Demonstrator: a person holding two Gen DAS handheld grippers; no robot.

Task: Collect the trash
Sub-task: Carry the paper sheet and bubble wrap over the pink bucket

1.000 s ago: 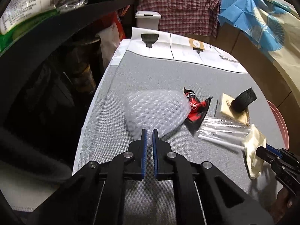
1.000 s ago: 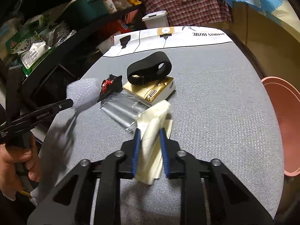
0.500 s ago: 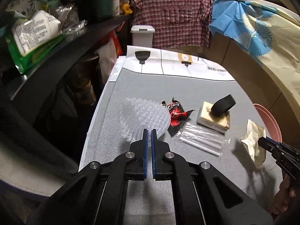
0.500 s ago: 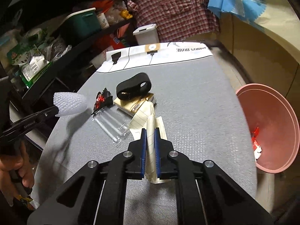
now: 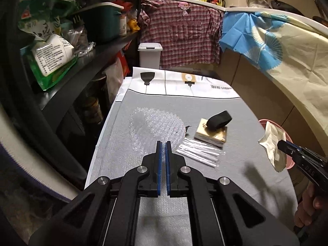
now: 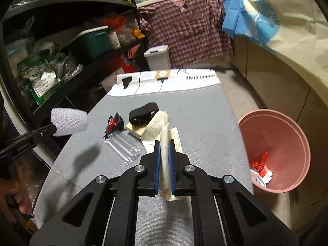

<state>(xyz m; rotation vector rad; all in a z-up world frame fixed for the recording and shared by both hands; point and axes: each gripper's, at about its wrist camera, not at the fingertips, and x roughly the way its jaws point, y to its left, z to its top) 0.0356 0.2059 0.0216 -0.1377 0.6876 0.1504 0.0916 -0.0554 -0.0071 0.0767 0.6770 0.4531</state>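
Note:
My left gripper is shut on a sheet of clear bubble wrap, held above the grey table; from the right wrist view the same bubble wrap hangs at the left gripper. My right gripper is shut on a crumpled cream lined paper, also lifted off the table; that paper shows at the right of the left wrist view. On the table lie a clear plastic wrapper, a red-black wrapper and a black band on a tan box.
A pink bin with some red and white trash inside stands past the table's right edge. Black shelves full of bags and boxes run along the left. A small white lidded bin and hanging cloths stand beyond the far end.
Both grippers have risen from the table with their loads. The right jaws have closed tighter on the paper. The bubble wrap now covers the red-black wrapper in the left wrist view.

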